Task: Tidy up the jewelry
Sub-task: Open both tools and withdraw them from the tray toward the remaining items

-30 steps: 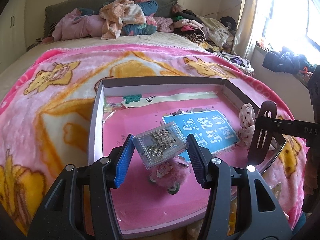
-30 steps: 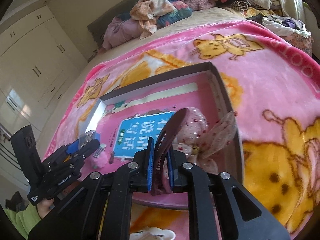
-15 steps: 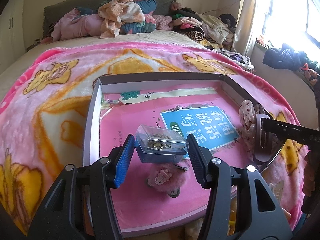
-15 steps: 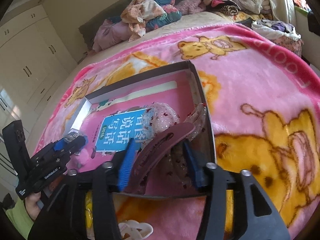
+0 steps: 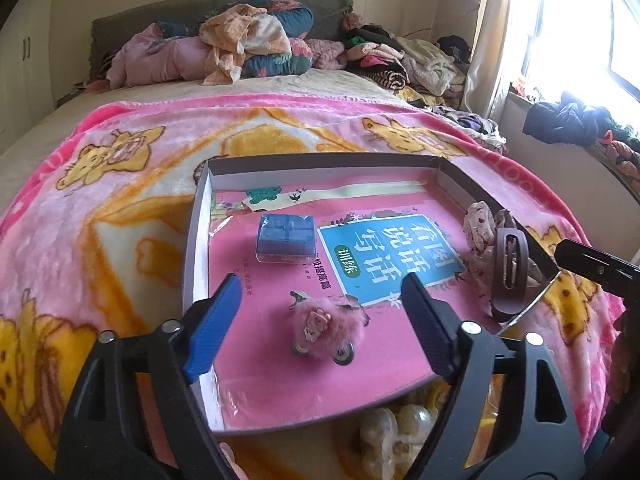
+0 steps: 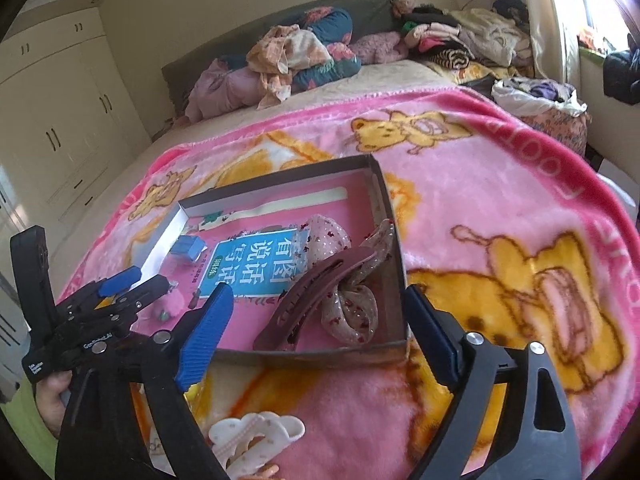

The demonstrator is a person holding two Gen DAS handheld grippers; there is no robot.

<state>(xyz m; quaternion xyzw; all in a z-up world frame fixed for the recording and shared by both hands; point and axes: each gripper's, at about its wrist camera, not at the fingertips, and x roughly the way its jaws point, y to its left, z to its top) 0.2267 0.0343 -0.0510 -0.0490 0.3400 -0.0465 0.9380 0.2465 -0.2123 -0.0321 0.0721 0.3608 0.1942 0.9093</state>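
Nearest to us, both grippers are spread wide and hold nothing: the left gripper (image 5: 320, 320) hovers over the near end of the shallow box (image 5: 199, 216), the right gripper (image 6: 316, 330) hangs just outside its near wall. On the blanket (image 6: 480, 184) in front of the box lies a pale hair clip (image 6: 256, 436), not yet put away (we judge it the likely next pick). It looks like light, stiff plastic, and we would pinch it across its narrow middle, since the scalloped edges could slip.

Inside the box, just under the left gripper, sits a pink fluffy clip (image 5: 326, 330), soft on top with something hard beneath; a grip low on its base would hold better than on the fluff. At the right side a dark brown hair claw (image 6: 316, 292) leans over a speckled scrunchie (image 6: 348, 304), both close to the right wall, so there is little room there for a gripper to come down. Farther in, a small blue box (image 5: 285, 236) lies flat near the left wall, rigid and probably slick.

The middle of the box, over the teal-labelled book (image 5: 384, 256), offers the most open room. The walls are low, yet a low sideways sweep would likely catch them.
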